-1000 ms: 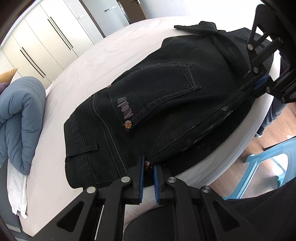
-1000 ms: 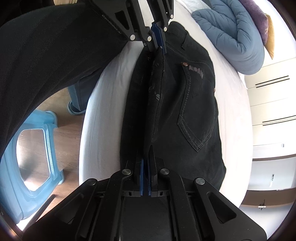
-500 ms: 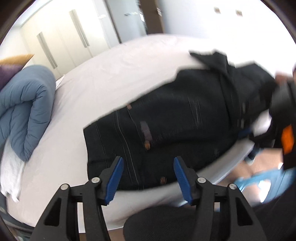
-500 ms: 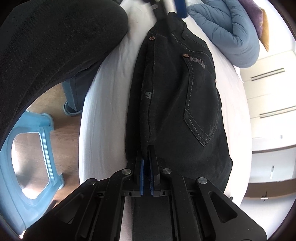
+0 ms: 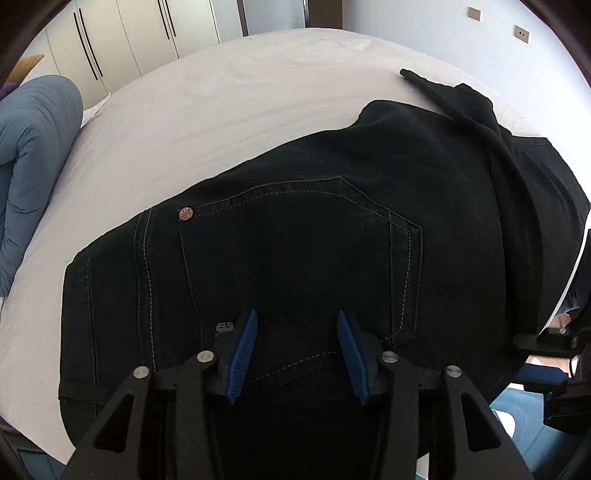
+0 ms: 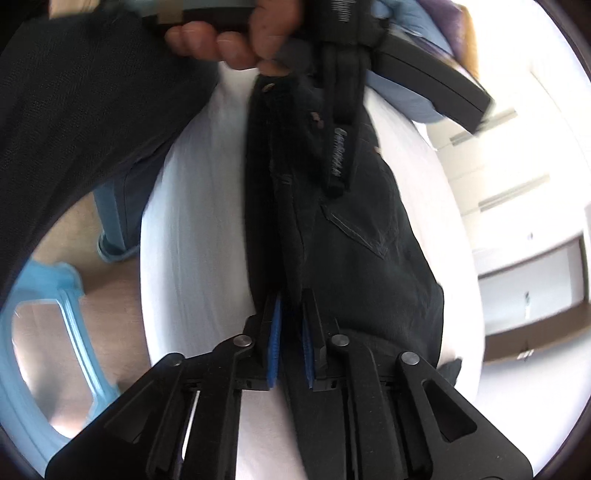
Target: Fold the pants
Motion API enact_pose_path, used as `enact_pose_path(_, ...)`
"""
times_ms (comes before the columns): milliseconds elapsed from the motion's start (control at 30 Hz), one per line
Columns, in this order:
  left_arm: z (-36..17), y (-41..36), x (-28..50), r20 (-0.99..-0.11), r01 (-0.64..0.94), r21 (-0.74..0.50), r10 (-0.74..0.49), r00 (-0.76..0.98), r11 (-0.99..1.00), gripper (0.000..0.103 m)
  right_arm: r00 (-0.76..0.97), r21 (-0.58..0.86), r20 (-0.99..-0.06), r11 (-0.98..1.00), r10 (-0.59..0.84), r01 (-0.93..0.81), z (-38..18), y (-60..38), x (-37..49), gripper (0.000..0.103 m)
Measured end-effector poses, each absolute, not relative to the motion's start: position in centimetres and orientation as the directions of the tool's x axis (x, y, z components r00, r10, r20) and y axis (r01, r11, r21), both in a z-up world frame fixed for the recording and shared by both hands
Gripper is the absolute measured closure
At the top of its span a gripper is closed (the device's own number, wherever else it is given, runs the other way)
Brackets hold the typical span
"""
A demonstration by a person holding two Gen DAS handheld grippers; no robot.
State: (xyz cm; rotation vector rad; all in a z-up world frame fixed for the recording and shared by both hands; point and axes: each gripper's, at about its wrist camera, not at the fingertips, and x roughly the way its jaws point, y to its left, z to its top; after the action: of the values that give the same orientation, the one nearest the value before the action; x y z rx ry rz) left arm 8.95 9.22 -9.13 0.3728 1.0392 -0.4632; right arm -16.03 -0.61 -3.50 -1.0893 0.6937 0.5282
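Observation:
Black jeans (image 5: 314, 229) lie folded on a white bed (image 5: 221, 103), back pocket up. My left gripper (image 5: 295, 343) is open and empty, hovering just over the pocket. In the right wrist view the jeans (image 6: 332, 221) run away from me along the bed edge. My right gripper (image 6: 290, 328) has its blue pads slightly apart around the folded edge of the jeans; the fabric sits between them. The left gripper's body and the hand holding it (image 6: 221, 40) show at the top of that view.
A rolled blue duvet (image 5: 29, 155) lies at the bed's left end. White wardrobes (image 5: 147, 33) stand behind. A light blue plastic stool (image 6: 48, 332) stands on the wooden floor beside the bed. The person's dark clothing (image 6: 74, 92) is close by.
My left gripper let go of the waistband edge, opened wide and moved over the back pocket. My right gripper's pads have parted slightly on the folded edge.

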Motion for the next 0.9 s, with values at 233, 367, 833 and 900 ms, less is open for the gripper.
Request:
enact_pose_path(233,-3.8,6.7,9.0,-0.838,0.536,0.024,-0.276,0.472,0.844,0.054,0.639,-0.309,-0.755,0.778,0.149,-0.547,3.0,-7.6,-14.2,0.018)
enact_pose_path(367,-3.9,3.6,10.7,-0.826,0.524,-0.033,-0.319,0.465,0.851,0.054,0.610,-0.065,-0.773,0.936,0.172,-0.346,6.0,-14.1,-8.9,0.018)
enact_pose_path(833,-9.7,3.1,11.1,-0.858,0.400,-0.197,-0.355,0.371,0.895,0.053,0.386,0.259,-0.916,0.890,0.104,0.376,5.1,-34.7,15.8,0.018)
enact_pose_path(900,-9.7,3.0,11.4,-0.861,0.405,-0.184,-0.346,0.374,0.896,0.053,0.347,0.204,-0.936,0.893,0.058,0.400,3.7,-34.4,18.3,0.018)
